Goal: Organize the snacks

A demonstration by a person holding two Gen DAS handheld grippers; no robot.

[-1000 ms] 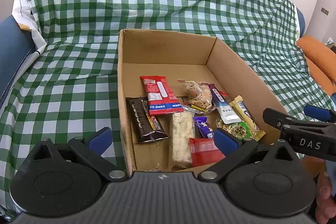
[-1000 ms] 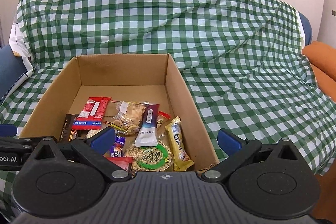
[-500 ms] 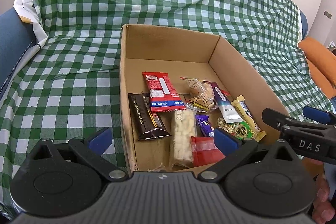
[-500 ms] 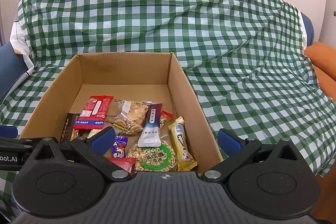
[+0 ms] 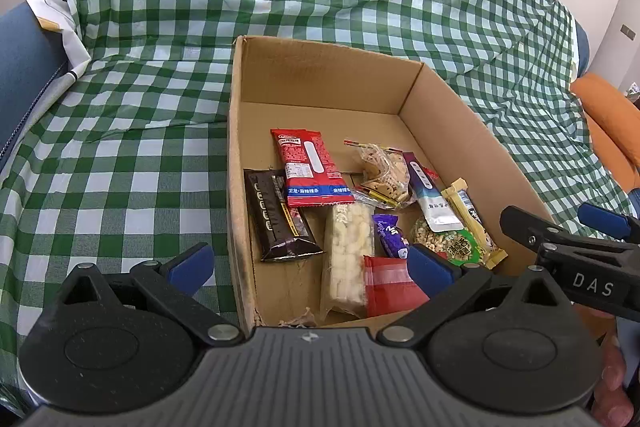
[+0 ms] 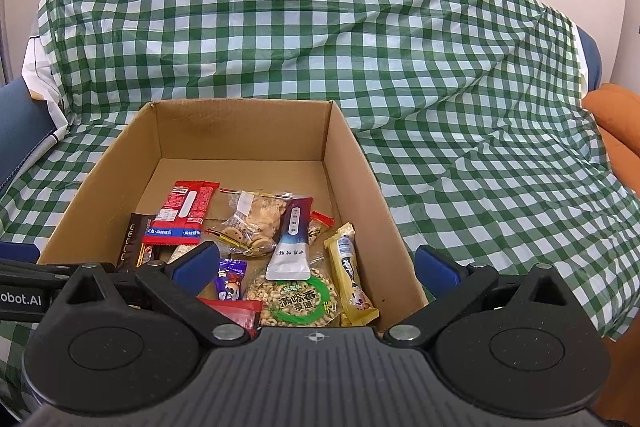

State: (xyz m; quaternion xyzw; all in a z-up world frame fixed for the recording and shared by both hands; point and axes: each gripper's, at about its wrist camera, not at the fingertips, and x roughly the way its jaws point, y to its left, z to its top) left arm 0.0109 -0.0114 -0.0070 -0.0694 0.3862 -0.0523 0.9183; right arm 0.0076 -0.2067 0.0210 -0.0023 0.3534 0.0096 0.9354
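Hovering at the cardboard box (image 6: 348, 163) of snacks, both grippers' jaws gape wide, grasping and touching nothing.

Left gripper (image 5: 308, 263): jaws spread wide, blue fingertips (image 5: 191, 262) well apart, nothing between them. Pointed forward and slightly down.

Right gripper (image 6: 316, 265): jaws also spread wide, blue pads (image 6: 436, 269) far from each other, holding nothing. Seen in left wrist view at right edge, black body with letters "DAS", level with left gripper and close beside it.

Bare hand (image 5: 612, 383) visible at lower right corner, under right gripper body.
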